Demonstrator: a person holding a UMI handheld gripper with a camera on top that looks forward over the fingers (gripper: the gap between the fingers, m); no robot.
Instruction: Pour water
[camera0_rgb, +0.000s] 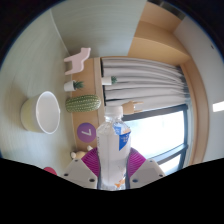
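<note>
My gripper (113, 163) is shut on a clear plastic water bottle (113, 145) with a white cap and a blue label. Both pink pads (91, 160) press on its sides. The bottle stands upright between the fingers. A white and pale green cup (42, 111) stands on the light green table (25, 60) to the left of the bottle, beyond the fingers, its opening in view.
A green cactus-like toy (82, 101) lies just beyond the bottle, with a white toy figure (77, 62) farther off. A purple disc (87, 131) lies by the bottle. Grey curtains (145, 73) and a bright window (160, 128) are to the right.
</note>
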